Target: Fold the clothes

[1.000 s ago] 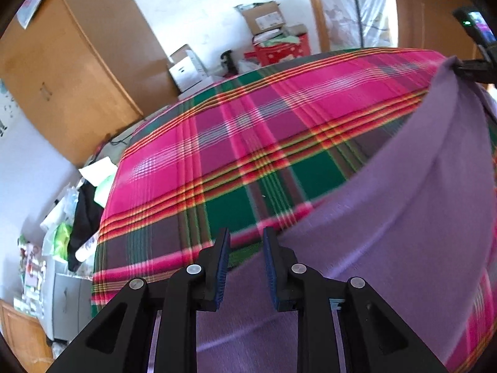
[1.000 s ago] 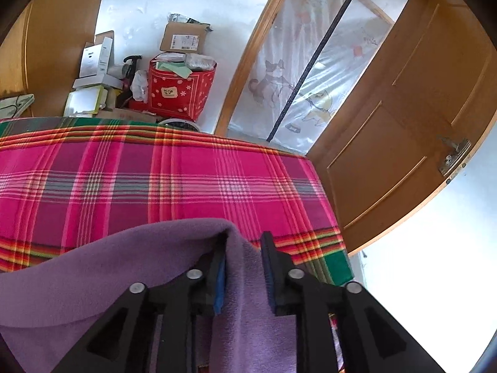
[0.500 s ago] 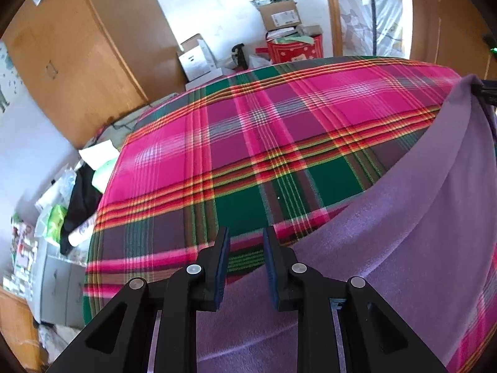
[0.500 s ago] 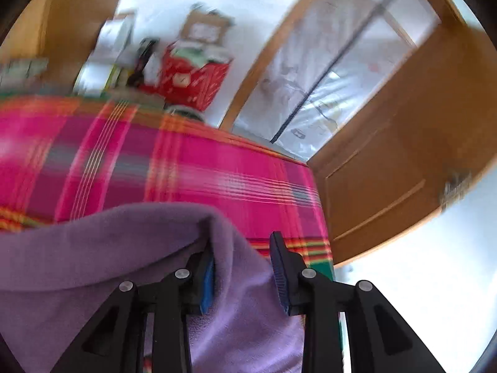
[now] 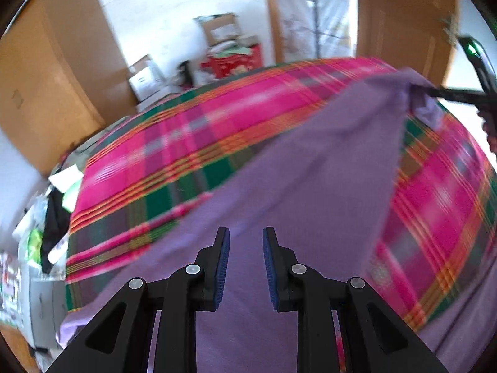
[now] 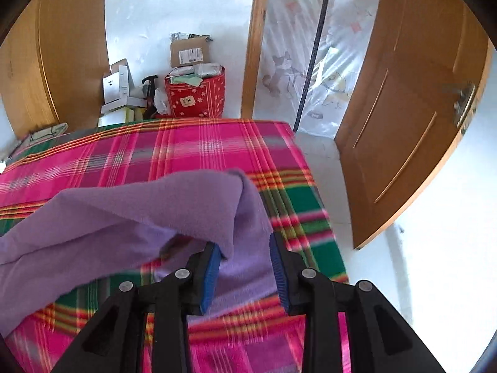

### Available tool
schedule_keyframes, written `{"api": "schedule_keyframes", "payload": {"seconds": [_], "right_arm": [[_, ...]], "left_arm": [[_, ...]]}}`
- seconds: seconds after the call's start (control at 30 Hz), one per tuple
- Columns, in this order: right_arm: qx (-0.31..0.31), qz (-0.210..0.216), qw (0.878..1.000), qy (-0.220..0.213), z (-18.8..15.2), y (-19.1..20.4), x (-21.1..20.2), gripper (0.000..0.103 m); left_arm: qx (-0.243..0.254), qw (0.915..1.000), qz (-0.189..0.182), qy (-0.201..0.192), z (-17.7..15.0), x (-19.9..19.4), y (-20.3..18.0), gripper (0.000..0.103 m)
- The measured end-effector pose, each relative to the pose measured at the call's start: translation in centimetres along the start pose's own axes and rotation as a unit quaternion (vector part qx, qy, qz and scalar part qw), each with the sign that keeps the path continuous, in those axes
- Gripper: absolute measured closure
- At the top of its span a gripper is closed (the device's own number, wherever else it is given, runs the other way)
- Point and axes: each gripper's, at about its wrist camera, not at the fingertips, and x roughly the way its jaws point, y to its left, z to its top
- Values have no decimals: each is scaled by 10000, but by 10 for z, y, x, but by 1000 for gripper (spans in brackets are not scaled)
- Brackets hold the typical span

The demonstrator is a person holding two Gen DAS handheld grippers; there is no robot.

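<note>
A purple fleece cloth [image 5: 310, 171] lies spread on a bed covered with a pink and green plaid blanket [image 5: 186, 130]. My left gripper [image 5: 245, 233] hovers over the cloth's near part, open, and the fleece shows smooth below the gap. At the far right my right gripper [image 5: 435, 91] holds one corner up, so the cloth rises in a taut slope toward it. In the right wrist view that corner of the cloth [image 6: 139, 217] is bunched between the jaws of the right gripper [image 6: 245, 245] and drapes over the left finger [image 6: 211, 264], above the blanket [image 6: 186, 146].
A wooden wardrobe [image 5: 46, 93] stands at the left, with clutter [image 5: 46, 217] on the floor beside the bed. A red box [image 6: 195, 96] and cardboard boxes [image 6: 186, 52] sit beyond the bed's far edge. A wooden door [image 6: 403, 108] stands open at the right.
The right gripper's jaws have widened a little and it has carried the cloth's corner across the bed. Plaid now shows at the right of the left wrist view. Both views have shifted.
</note>
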Motion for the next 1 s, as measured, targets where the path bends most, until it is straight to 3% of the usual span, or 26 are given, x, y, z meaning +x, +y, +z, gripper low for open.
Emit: {"api": "schedule_keyframes", "payload": {"seconds": [0.2, 0.3, 0.37, 0.57, 0.7, 0.8, 1.0], "right_arm": [[268, 102, 9993, -243, -21, -3, -21, 71], [213, 250, 9994, -64, -28, 1, -16, 71], [181, 338, 9993, -6, -36, 8, -15, 71], [22, 1290, 9916, 103, -55, 45, -22, 71], [-80, 1698, 9853, 150, -54, 66, -20, 71], [231, 2052, 9781, 267, -46, 71, -11, 71], [543, 1996, 9778, 343, -32, 79, 8, 71]], "left_arm": [[518, 9984, -222, 83, -8, -2, -42, 79], [530, 9976, -300, 315, -9, 1, -49, 79], [578, 9974, -356, 230, -10, -5, -52, 79], [892, 9955, -281, 116, -19, -14, -70, 79], [1095, 9937, -239, 80, -24, -14, -81, 79], [1201, 9926, -146, -1, -27, -13, -85, 79], [1385, 9902, 159, 78, -33, -3, -98, 78]]}}
